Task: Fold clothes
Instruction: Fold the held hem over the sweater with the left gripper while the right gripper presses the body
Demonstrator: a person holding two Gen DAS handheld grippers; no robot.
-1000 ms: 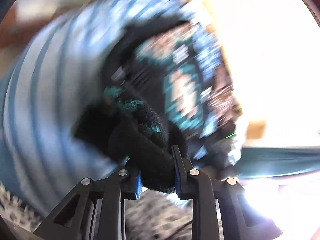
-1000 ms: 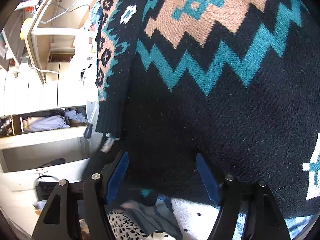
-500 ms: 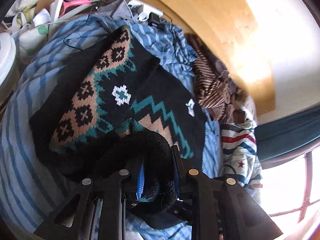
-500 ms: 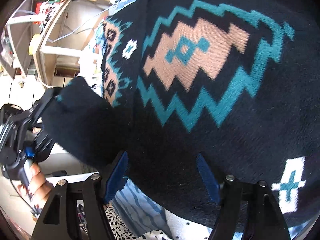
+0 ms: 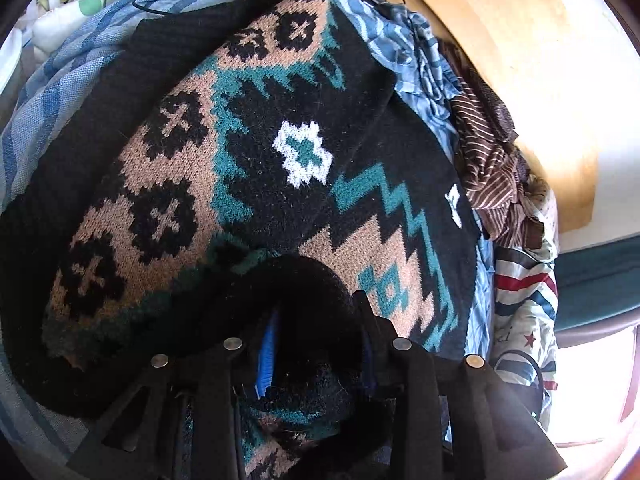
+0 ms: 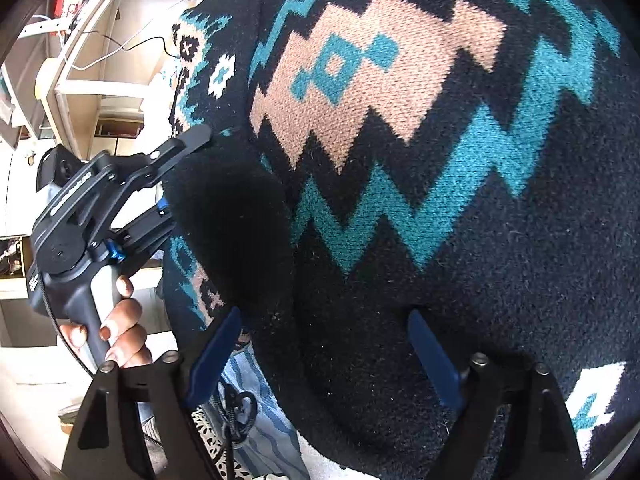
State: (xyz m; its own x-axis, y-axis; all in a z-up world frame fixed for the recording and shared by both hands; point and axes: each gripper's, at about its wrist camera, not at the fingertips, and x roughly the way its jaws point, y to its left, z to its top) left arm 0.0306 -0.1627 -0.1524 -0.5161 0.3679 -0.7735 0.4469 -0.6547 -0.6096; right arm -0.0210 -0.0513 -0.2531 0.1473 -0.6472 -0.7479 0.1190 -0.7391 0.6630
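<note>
Both wrist views close, facing same sweater (image 5: 304,152) (image 6: 400,160).

the sweater (image 5: 280,152) is black knit with tan diamonds, teal zigzags and small white crosses. under it the sheet (image 5: 52,76) is blue with paler stripes. beside it lies a brown shirt (image 5: 484,160) with thin white stripes, and a white cloth (image 5: 524,292) banded red and navy with a red star. the gripper (image 6: 324,354) is black with blue pads (image 6: 434,356).

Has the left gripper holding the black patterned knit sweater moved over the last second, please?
Yes. The left gripper has come into the right wrist view, carrying the black patterned knit sweater edge rightward, away from the white shelving.
</note>
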